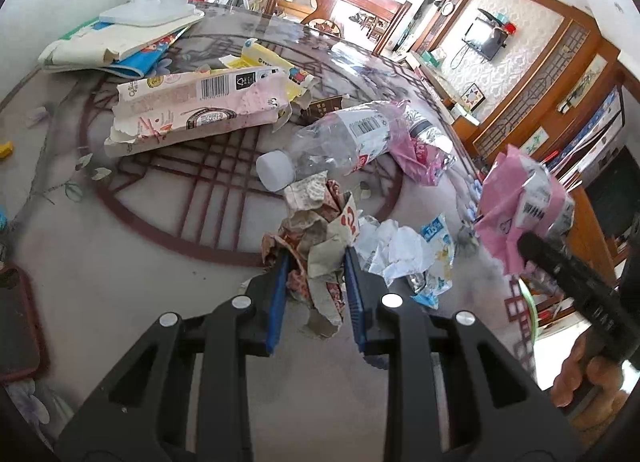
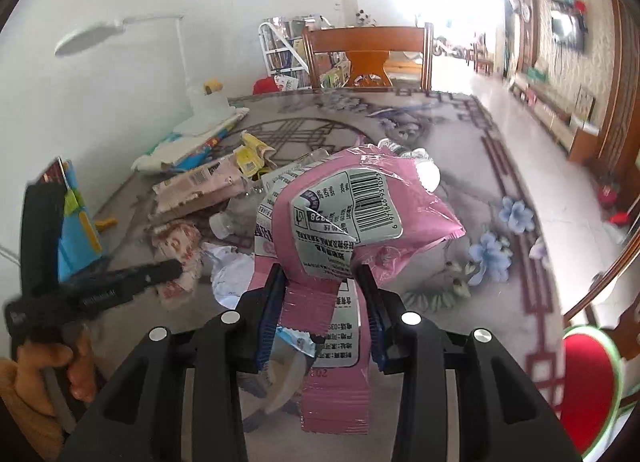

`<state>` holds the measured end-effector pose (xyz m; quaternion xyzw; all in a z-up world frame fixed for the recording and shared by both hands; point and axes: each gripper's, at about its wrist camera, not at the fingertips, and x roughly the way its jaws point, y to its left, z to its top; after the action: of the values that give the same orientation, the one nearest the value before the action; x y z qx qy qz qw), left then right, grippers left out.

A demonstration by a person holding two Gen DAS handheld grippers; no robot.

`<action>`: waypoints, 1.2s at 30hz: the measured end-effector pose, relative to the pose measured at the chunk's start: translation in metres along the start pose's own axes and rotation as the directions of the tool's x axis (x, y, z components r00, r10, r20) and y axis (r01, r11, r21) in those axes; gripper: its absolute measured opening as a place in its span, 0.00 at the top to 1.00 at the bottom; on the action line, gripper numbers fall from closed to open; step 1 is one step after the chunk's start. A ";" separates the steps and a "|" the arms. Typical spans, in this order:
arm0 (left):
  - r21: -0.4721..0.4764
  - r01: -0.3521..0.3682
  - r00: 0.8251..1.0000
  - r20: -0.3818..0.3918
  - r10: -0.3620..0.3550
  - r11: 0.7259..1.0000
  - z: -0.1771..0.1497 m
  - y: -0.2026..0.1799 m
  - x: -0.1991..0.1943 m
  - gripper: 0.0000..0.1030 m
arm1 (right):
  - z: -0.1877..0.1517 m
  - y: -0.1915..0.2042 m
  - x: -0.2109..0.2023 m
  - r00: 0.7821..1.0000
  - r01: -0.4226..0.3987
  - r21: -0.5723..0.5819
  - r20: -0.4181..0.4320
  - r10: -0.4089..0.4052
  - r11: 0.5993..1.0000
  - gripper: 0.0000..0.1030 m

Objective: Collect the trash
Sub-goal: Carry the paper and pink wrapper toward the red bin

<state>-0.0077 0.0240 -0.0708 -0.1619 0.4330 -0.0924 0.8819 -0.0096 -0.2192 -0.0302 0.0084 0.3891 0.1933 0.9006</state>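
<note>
Two grippers are both loaded. From the left wrist view, the left gripper [image 1: 316, 262] has its jaws clenched on a wad [image 1: 312, 234] of crumpled brown paper, which sticks forward and up out of the blue pads and hangs a little below them. Ahead of it on the surface [image 1: 120, 262] lie a clear bottle [image 1: 332, 142], its long axis running away to the upper right with the white cap nearest, and beyond that a long torn carton [image 1: 192, 110] lying crosswise. A white wrapper [image 1: 404, 254] sits just right of the jaws. At the right edge the right gripper [image 1: 532, 246] carries a pink pack [image 1: 520, 202] out past the rim.

From the right wrist view, the right gripper [image 2: 324, 282] has its jaws closed on the pink pack [image 2: 344, 222], gripping its narrow lower part while the crumpled top bulges above the pads and a flat tail hangs below. The left gripper [image 2: 172, 270] is at the far left, low over the litter. A red bin [image 2: 588, 382] shows at the lower right, off the surface [image 2: 460, 294] and to the right of the jaws. If that is the bin, the right hand is much the nearer to it, and I judge the drop turns on swinging the pack right until it hangs over the opening.
</note>
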 end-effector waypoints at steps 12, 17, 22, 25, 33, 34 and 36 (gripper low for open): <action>0.046 -0.051 0.997 0.059 0.048 0.998 0.003 -0.032 -0.016 0.75 | -0.001 -0.024 -0.030 0.997 -0.014 0.060 0.077 0.009 0.998 0.62; 0.069 -0.023 0.998 0.054 0.019 0.997 0.001 -0.059 -0.016 0.75 | -0.003 -0.037 -0.042 0.995 -0.007 0.090 0.103 -0.003 0.996 0.62; 0.099 0.014 0.998 0.057 -0.020 0.995 0.002 -0.088 -0.018 0.75 | -0.008 -0.048 -0.052 0.992 0.024 0.104 0.122 -0.037 0.994 0.62; 0.117 0.033 0.998 0.054 -0.040 0.993 0.000 -0.103 -0.018 0.75 | -0.012 -0.058 -0.059 0.990 0.036 0.122 0.132 -0.053 0.992 0.61; 0.180 0.095 0.994 0.039 -0.104 0.979 -0.009 -0.151 -0.016 0.75 | -0.020 -0.085 -0.078 0.984 0.054 0.186 0.154 -0.084 0.981 0.61; 0.186 0.111 0.993 0.029 -0.118 0.976 -0.010 -0.159 -0.014 0.75 | -0.020 -0.088 -0.081 0.983 0.058 0.193 0.158 -0.090 0.979 0.61; 0.198 0.129 0.991 0.018 -0.135 0.972 -0.012 -0.170 -0.011 0.75 | -0.022 -0.096 -0.087 0.980 0.071 0.212 0.168 -0.108 0.975 0.61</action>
<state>-0.0276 -0.1334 -0.0074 -0.1037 0.3962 -0.1905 0.8922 -0.0465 -0.3417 -0.0004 0.1005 0.3249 0.1098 0.9340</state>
